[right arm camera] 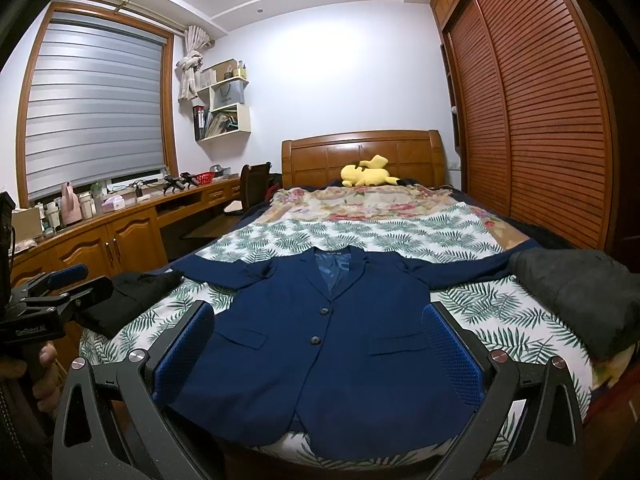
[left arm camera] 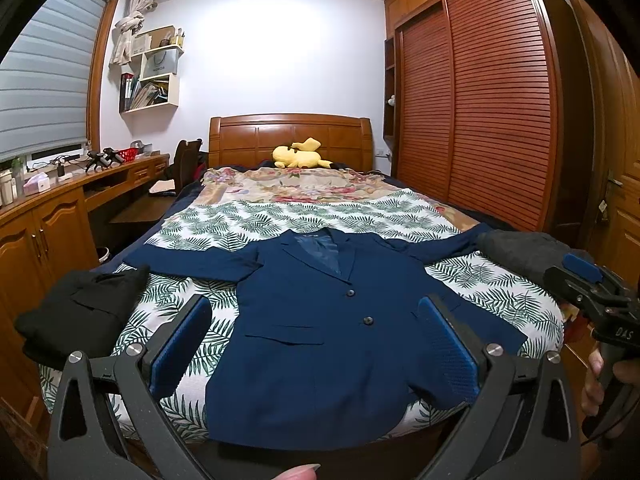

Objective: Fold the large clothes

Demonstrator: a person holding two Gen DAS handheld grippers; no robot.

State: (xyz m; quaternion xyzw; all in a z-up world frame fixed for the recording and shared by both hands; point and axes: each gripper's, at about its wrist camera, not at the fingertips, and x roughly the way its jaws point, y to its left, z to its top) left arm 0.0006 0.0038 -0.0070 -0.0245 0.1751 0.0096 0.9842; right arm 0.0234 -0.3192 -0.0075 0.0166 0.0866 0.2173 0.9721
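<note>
Folding had not begun on the navy blazer (left arm camera: 320, 332): it lay face up and buttoned on the foot end of the bed (left arm camera: 500, 292), both sleeves spread out to the sides and the hem reaching the mattress edge. Judging by this, every fold was left to do, sleeves first. Left of the blazer sat a black garment (left arm camera: 76, 316), apparently folded already, and right of the blazer a dark grey bundle (right arm camera: 584, 296); whether that 1 was finished could not be told. The left gripper (left arm camera: 316, 356) and the right gripper (right arm camera: 320, 356) hovered above the blazer's lower half, each with its jaws spread wide and nothing between them.

Beyond the blazer, the leaf-print sheet gave way to a floral cover, with a yellow plush toy (left arm camera: 300, 154) by the headboard. A slatted wardrobe (left arm camera: 480, 100) stood right of the blazer; desk and window were left of it.
</note>
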